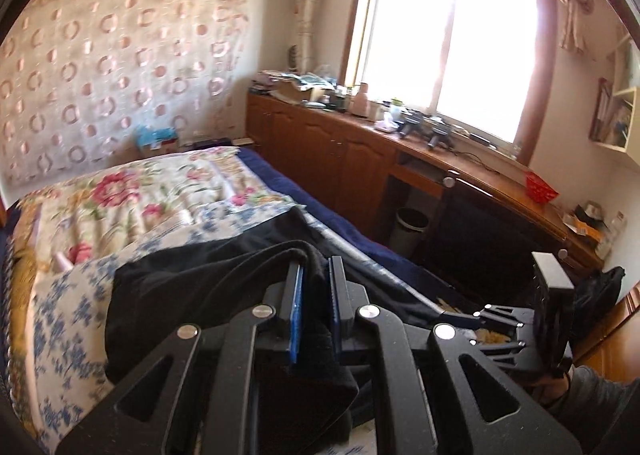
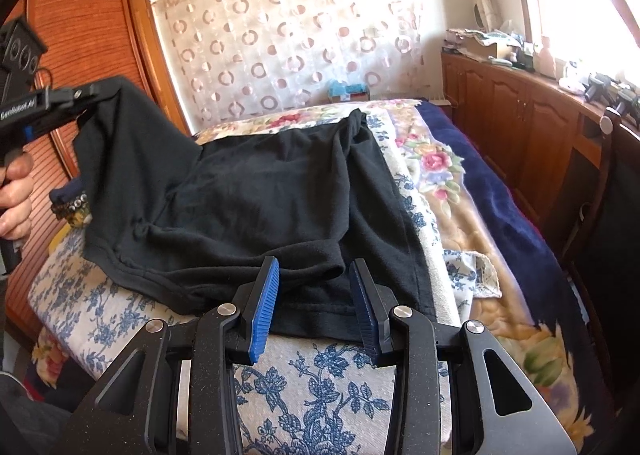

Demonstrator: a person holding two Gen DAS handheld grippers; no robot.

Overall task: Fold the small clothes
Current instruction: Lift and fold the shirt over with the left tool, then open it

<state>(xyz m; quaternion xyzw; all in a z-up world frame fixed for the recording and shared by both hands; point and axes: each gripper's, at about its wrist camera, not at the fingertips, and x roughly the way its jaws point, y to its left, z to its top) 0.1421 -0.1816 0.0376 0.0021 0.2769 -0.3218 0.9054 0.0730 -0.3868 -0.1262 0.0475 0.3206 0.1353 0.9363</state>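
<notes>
On the bed [image 2: 500,191] lies a black piece of clothing [image 2: 256,195], spread over a sheet with blue flowers [image 2: 316,391]. The left tongs [image 1: 316,295] pinch one corner of it and lift that corner up off the bed. The right tongs [image 2: 314,291] sit partly open at the near hem, with the hem between their blue pads [image 2: 264,307]. I cannot tell if they touch it.

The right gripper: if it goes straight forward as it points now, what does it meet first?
Most likely the black garment: the right gripper already has its open jaws on either side of the near hem, on the blue-flowered cover. Contact is unclear.
</notes>
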